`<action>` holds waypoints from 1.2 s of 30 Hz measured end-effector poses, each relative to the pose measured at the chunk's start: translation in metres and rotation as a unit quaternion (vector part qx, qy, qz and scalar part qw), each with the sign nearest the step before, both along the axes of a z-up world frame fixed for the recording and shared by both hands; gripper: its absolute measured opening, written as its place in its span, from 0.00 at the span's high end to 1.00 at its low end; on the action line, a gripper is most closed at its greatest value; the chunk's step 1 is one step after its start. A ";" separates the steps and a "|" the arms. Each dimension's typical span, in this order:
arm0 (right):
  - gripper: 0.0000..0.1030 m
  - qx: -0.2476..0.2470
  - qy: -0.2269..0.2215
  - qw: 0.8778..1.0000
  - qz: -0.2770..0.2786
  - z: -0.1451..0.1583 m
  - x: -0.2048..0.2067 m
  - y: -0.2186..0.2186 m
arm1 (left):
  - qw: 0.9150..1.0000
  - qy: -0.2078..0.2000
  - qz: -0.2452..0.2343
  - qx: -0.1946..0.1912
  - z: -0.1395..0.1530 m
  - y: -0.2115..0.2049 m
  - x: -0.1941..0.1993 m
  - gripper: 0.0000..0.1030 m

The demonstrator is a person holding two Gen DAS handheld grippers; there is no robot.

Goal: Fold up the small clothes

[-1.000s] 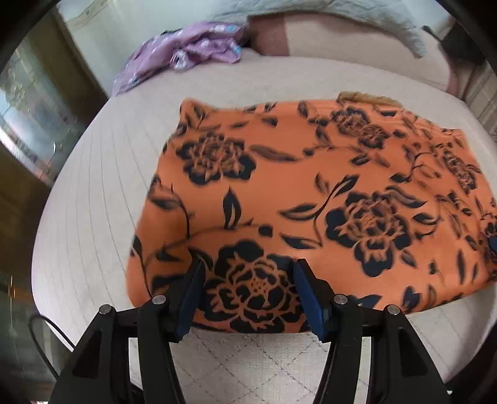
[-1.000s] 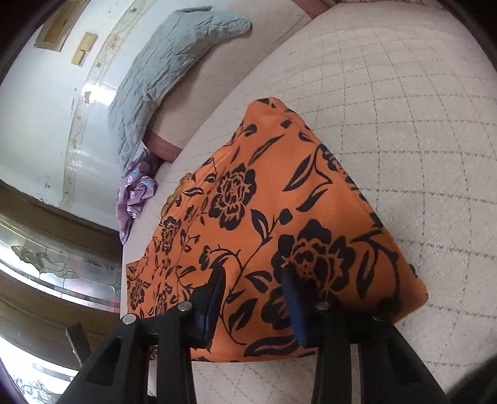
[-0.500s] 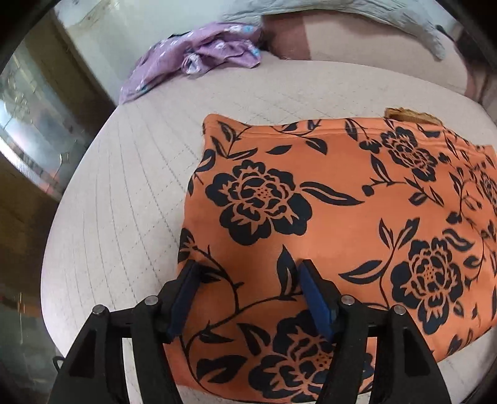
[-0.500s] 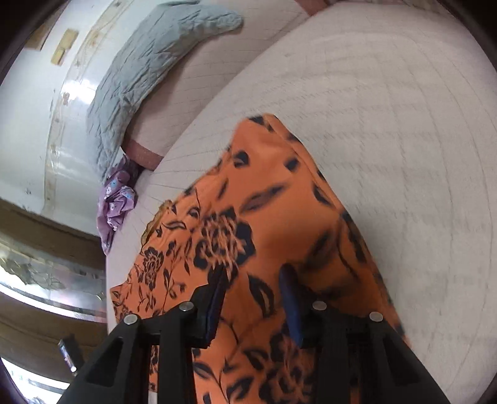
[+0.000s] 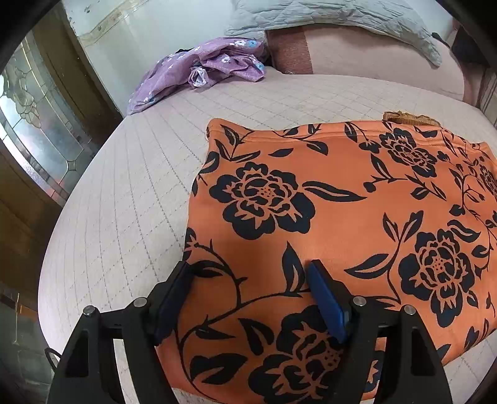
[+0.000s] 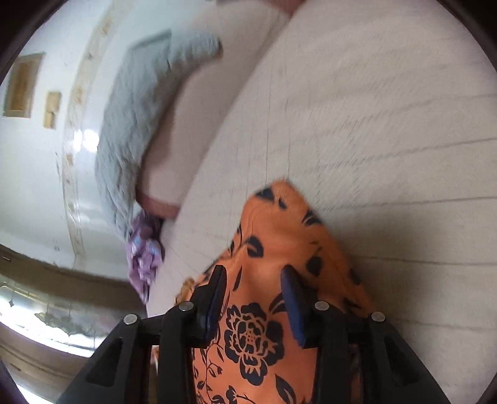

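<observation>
Your orange floral garment [image 5: 341, 211] lies spread flat on the quilted bed [image 5: 130, 192], its black flower print facing up and its far edge showing a bit of brown trim. Your left hand-held gripper [image 5: 248, 279] sits over the garment's near left corner with its blue-padded fingers [image 5: 326, 301] standing apart — cloth shows between them, but nothing is pinched. Your right hand-held gripper [image 6: 253, 286] is likewise spread wide above the garment [image 6: 279, 254], which from that side narrows to a corner against the pale bedcover [image 6: 372, 124]; that view is smeared with blur, so whether the pads touch the fabric cannot be told. Well beyond the orange piece, a crumpled purple flowered garment [image 5: 205, 68] rests near the bed's far edge, just beside a pink bolster [image 5: 357, 59] with a grey quilted pillow [image 5: 326, 15] lying on top of it.
</observation>
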State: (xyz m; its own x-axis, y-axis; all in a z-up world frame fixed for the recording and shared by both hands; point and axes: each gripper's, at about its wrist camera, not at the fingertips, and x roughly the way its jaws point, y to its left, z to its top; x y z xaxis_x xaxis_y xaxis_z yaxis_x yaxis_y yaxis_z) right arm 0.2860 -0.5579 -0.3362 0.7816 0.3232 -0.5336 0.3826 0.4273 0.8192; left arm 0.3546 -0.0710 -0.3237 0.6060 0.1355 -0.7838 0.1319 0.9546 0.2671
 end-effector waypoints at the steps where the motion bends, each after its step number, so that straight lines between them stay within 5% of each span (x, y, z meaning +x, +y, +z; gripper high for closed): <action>1: 0.60 -0.011 -0.003 1.000 0.013 0.008 -0.008 0.006 | 1.000 0.000 0.001 0.002 0.001 0.000 -0.001 0.23; 8: 0.60 -0.101 -0.013 0.989 0.103 0.041 -0.070 0.069 | 0.999 0.009 -0.015 0.044 0.021 -0.025 -0.019 0.20; 14: 0.60 -0.067 0.036 0.990 0.118 0.008 -0.115 0.088 | 0.998 0.018 -0.051 -0.008 0.037 -0.063 -0.048 0.19; 18: 0.60 -0.035 0.036 0.993 0.109 0.000 -0.129 0.079 | 0.995 0.090 -0.050 0.005 0.003 -0.077 -0.042 0.18; 23: 0.41 -0.014 0.001 0.995 0.101 0.011 -0.155 0.071 | 0.996 0.076 -0.044 0.010 0.018 -0.075 -0.053 0.15; 29: 0.37 0.019 0.006 0.997 0.079 0.008 -0.179 0.059 | 0.999 0.024 -0.022 -0.001 0.044 -0.052 -0.062 0.15; 36: 0.36 0.057 0.027 0.997 0.044 -0.012 -0.182 0.047 | 0.999 0.034 0.012 -0.013 0.008 -0.018 -0.048 0.10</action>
State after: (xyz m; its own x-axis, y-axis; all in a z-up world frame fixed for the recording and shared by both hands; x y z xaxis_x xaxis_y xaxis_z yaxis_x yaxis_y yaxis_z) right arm 0.1042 -0.5112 -0.3482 0.7188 0.4510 -0.5291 0.3915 0.3663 0.8441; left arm 0.3066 -0.0888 -0.3152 0.5488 0.1293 -0.8259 0.1255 0.9640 0.2344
